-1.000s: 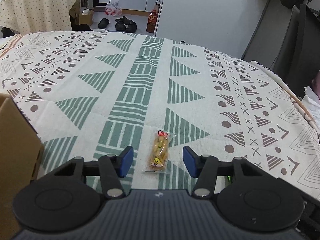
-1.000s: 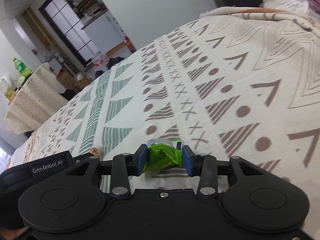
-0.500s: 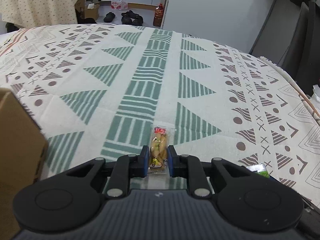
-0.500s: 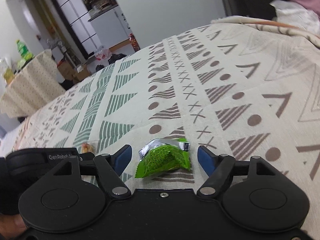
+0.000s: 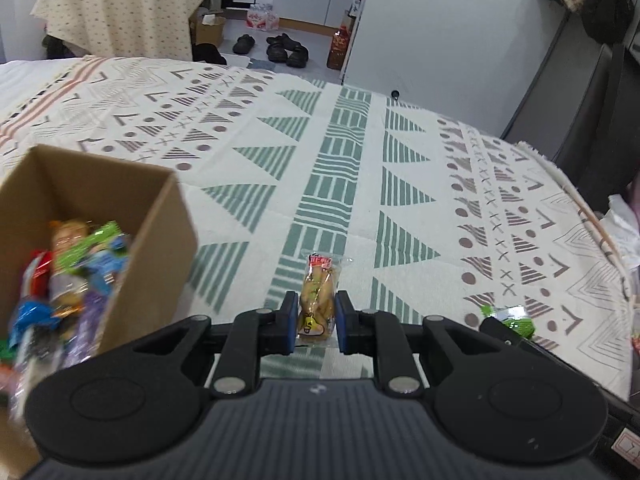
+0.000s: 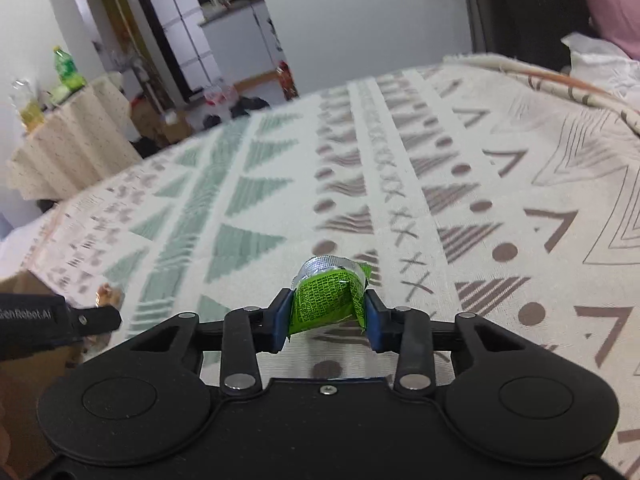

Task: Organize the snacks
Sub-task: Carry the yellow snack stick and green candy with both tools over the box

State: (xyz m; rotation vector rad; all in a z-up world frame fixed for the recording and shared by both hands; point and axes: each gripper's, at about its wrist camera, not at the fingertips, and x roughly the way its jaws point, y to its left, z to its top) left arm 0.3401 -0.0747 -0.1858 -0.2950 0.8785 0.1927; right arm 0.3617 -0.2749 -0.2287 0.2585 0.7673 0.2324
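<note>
Since a second ago: your left claw [image 5: 316, 322] has closed from open onto the yellow snack packet [image 5: 318, 300] and lifted it off the cloth; your right claw [image 6: 327, 318] let the green snack packet [image 6: 330, 300] go and is now closing on it again.

Left claw: clenched, blue pads pressing both sides of the yellow packet's near end. The packet's red-labelled far end sticks out past the pads, above the green-striped band of the patterned tablecloth [image 5: 420, 184].

Right claw: jaws closing, green packet between them, pads against its left and right sides. The packet is crumpled, silver seal at the far end. It also shows at the near right of the left wrist view [image 5: 510, 318].

Outward: the cardboard box [image 5: 160, 232] sits at near left on the tabletop, open, with mixed wrappers inside, blurred. Its corner and part of the left claw's housing show at the left edge of the right wrist view.

Far: shoes [image 5: 286, 48] on the floor, a second draped table [image 5: 120, 4] at far left.
</note>
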